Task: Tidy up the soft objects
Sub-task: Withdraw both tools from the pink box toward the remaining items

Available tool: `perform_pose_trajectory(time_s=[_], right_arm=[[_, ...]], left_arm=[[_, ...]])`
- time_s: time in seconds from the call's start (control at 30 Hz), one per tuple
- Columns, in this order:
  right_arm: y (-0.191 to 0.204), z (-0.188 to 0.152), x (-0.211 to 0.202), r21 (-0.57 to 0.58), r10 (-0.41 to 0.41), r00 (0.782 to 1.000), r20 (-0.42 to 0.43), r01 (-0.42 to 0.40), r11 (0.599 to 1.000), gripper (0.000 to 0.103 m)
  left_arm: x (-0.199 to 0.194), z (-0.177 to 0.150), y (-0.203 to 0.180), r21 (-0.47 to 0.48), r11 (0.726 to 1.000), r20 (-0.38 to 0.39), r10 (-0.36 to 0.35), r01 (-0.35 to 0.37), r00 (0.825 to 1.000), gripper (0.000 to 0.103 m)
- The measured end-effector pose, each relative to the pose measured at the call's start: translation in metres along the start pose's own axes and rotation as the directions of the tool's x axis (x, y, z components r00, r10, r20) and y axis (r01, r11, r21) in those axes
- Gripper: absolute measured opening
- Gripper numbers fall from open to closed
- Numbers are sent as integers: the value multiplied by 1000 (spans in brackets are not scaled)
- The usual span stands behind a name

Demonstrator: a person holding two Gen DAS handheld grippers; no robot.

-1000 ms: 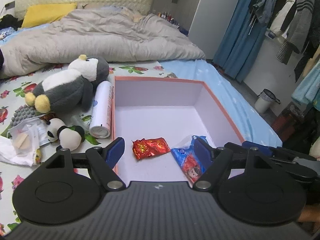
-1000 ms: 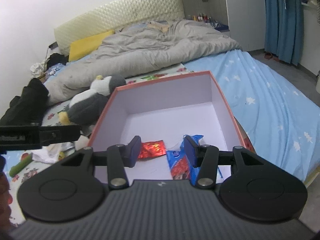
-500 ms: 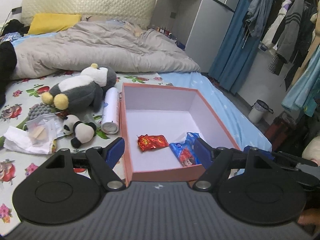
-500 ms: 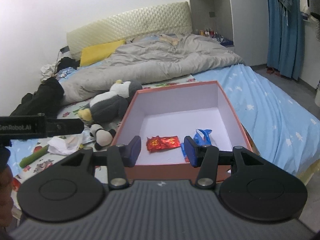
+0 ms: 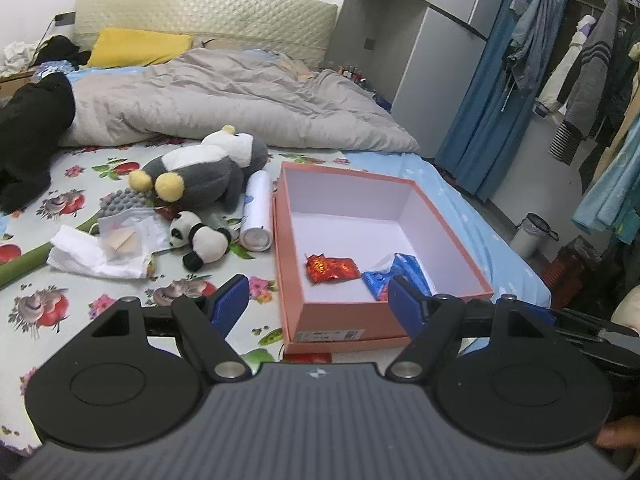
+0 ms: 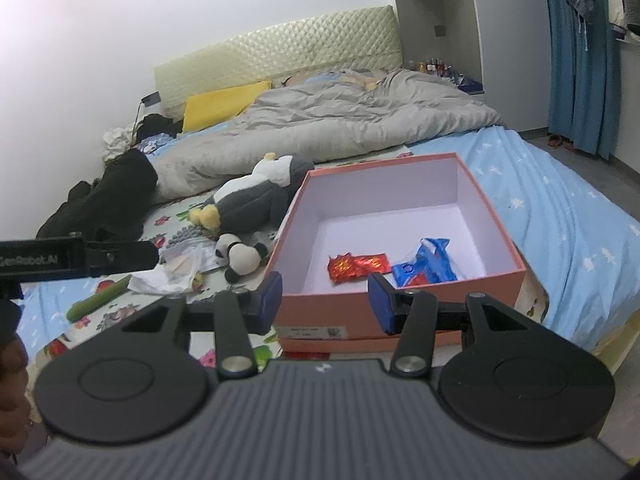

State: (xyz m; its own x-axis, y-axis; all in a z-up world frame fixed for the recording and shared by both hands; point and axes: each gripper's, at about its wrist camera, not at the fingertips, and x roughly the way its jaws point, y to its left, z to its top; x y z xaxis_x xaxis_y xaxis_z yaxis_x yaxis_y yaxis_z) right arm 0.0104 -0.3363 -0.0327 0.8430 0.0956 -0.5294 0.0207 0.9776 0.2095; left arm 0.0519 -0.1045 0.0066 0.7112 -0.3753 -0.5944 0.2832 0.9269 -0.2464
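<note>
So we've got both grippers empty: the left gripper [image 5: 318,300] stands with jaws wide apart, the right gripper [image 6: 325,298] with jaws parted less far, nothing between either pair. Both hang on the near side of the pink cardboard box [image 5: 328,330], which sits on the bed with a red foil packet [image 5: 331,269] and a blue snack packet [image 5: 394,276] lying on its floor.

The soft things are outside the box, to its left on the floral sheet [image 5: 52,312]. The small panda plush [image 5: 202,240] lies near the box; the big grey penguin plush [image 5: 204,168] lies farther back, touching a white spray can [image 5: 256,212]. A white cloth [image 5: 94,258] with a clear bag on it lies beside the panda.

We judge both plushes light, squashy and not fragile or slippery, so a firm pinch is fine. Panda: take it across the round white body, which looks narrow enough for the left jaws. Penguin: body probably too fat for either gripper, so we'd pinch a yellow foot or a wing and expect it to dangle and swing.
</note>
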Motion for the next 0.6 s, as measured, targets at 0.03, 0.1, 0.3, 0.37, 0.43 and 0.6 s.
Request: perform_pose_trajectory(time_s=[0.03, 0.1, 0.3, 0.37, 0.43, 0.6], right_arm=[[2, -1, 1, -2, 3, 1000, -3, -3, 1000, 50], [6, -4, 3, -8, 9, 1000, -10, -9, 1000, 50], [20, -7, 9, -23, 34, 999, -19, -34, 999, 50], [22, -9, 13, -27, 48, 998, -27, -49, 998, 50], [27, -11, 15, -33, 59, 998, -36, -60, 998, 50], [39, -15, 20, -52, 87, 995, -48, -90, 995, 50]], left_arm=[[0, -1, 2, -3, 1000, -1, 3, -3, 1000, 80], [-1, -3, 5, -11, 1000, 0, 9, -9, 1000, 80], [-2, -7, 16, -36, 999, -1, 30, -30, 1000, 80], [-2, -9, 21, -48, 998, 0, 37, -37, 999, 80], [-4, -11, 25, -55, 997, 1, 47, -47, 999, 80], [-11, -18, 40, -78, 994, -1, 77, -77, 997, 80]])
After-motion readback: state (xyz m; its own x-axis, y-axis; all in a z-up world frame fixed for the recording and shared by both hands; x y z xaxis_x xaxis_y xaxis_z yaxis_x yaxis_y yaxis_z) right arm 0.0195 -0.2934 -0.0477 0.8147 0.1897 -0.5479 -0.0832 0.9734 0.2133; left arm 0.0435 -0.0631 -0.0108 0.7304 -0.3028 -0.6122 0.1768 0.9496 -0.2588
